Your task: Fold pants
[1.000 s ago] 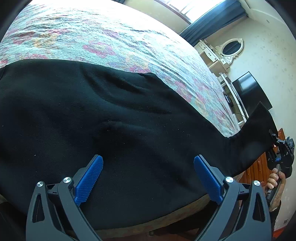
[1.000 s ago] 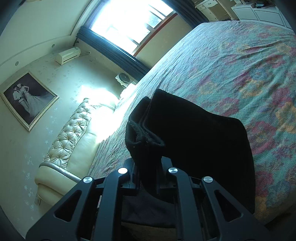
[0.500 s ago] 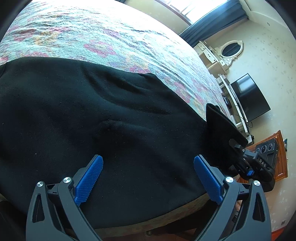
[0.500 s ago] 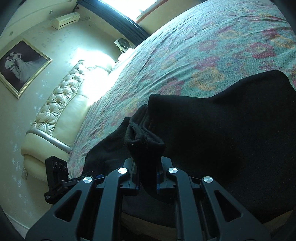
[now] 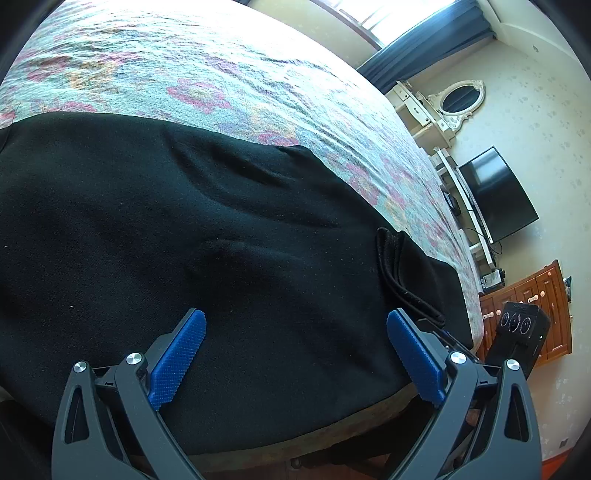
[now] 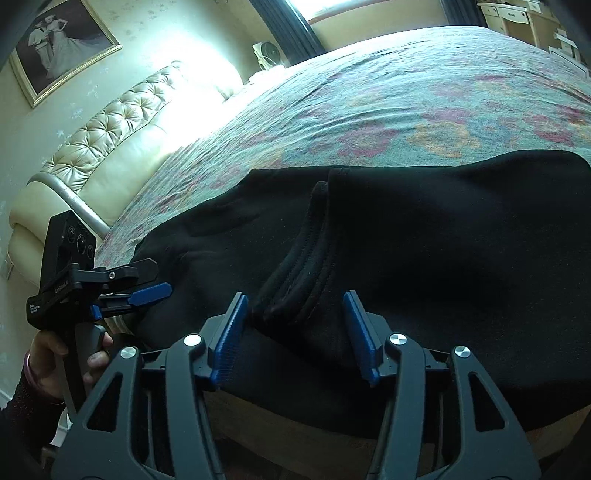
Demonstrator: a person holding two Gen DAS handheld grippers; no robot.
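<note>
A wide bed (image 6: 424, 92) under a teal spread with pink and orange flowers fills the room, its cream tufted headboard (image 6: 110, 129) set against a pale patterned wall that carries a framed photograph (image 6: 59, 40). Bright daylight pours through a window (image 5: 373, 14) hung with dark blue curtains (image 5: 424, 48). Along the far wall stand a white dresser with an oval mirror (image 5: 461, 98), a dark television (image 5: 496, 199), and what looks like a wooden chest of drawers (image 5: 535, 295).
</note>
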